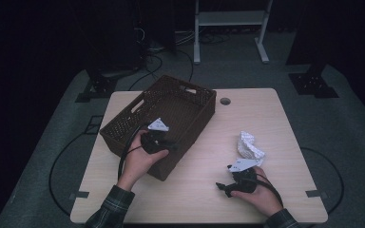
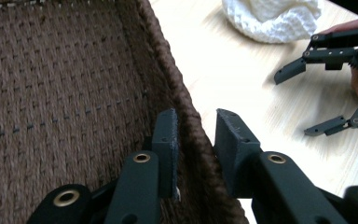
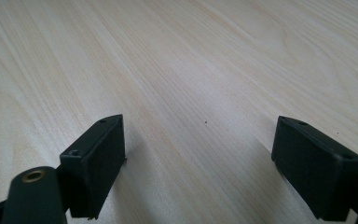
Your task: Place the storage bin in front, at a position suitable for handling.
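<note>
A brown woven basket (image 1: 123,122) stands on the left half of the light wooden table (image 1: 266,109). My left gripper (image 1: 170,145) straddles its near right wall (image 2: 186,116): one jaw is inside the basket, the other outside, both pressed against the woven rim. A crumpled white cloth (image 1: 250,145) lies on the table to the right; its edge (image 2: 270,18) appears at the top of the left gripper view. My right gripper (image 1: 224,187) hovers low over bare wood just in front of the cloth, its jaws wide apart (image 3: 200,135) with nothing between them; the same gripper (image 2: 310,100) is seen open from the left.
A round cable hole (image 1: 225,101) sits near the table's far edge. Dark stands (image 1: 313,83) and a white frame (image 1: 228,28) surround the table on the carpet. Bare wood lies between the basket and the cloth.
</note>
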Available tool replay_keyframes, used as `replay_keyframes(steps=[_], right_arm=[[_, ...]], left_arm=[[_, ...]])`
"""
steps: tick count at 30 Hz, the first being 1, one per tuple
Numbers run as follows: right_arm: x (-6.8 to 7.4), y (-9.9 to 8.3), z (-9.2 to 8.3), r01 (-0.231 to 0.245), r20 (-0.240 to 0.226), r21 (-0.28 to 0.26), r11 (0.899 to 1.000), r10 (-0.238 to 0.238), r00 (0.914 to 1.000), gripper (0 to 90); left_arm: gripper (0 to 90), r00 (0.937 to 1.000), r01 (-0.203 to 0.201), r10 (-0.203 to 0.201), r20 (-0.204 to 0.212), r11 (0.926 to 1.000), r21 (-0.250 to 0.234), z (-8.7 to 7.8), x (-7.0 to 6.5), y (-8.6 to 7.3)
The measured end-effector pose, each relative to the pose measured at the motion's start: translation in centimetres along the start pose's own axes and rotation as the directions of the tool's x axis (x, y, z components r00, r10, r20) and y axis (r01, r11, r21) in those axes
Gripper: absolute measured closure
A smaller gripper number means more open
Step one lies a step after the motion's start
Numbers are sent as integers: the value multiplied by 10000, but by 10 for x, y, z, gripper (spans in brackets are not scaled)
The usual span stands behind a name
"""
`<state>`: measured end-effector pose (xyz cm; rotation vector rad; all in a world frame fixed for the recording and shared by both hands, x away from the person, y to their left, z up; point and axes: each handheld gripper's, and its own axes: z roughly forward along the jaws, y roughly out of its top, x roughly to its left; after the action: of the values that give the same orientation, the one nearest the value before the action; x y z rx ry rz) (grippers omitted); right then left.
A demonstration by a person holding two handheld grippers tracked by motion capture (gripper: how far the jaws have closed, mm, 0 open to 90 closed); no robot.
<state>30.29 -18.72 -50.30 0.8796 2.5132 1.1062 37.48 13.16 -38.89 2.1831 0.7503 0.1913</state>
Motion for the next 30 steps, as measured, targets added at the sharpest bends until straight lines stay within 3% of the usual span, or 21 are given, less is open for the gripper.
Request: replay_keyframes(steps=[5, 11, 15, 21, 27, 30], right_arm=[[0, 0, 0, -15, 12, 4, 10000, 15, 10000, 166], [0, -1, -1, -30, 29, -4, 10000, 30, 10000, 167], [0, -1, -1, -17, 44, -16, 10000, 17, 10000, 167], [0, -1, -1, -32, 60, -30, 10000, 32, 10000, 167], [1, -2, -1, -39, 72, -25, 10000, 39, 10000, 167], [1, -2, -2, -65, 75, -21, 10000, 65, 10000, 167]], left_arm=[[644, 9994, -247, 253, 222, 9993, -278, 6, 3, 4], [616, 9978, -552, 556, 361, 9984, -142, 11, 6, 2], [638, 9976, -171, 175, 677, 9998, -53, 13, 8, -5], [640, 9952, 18, -3, 980, 9999, -152, 13, 10, -11], [665, 9960, -245, 258, 851, 9996, -158, 11, 6, -14], [686, 9947, -218, 226, 1000, 9997, -95, 10, 6, -15]])
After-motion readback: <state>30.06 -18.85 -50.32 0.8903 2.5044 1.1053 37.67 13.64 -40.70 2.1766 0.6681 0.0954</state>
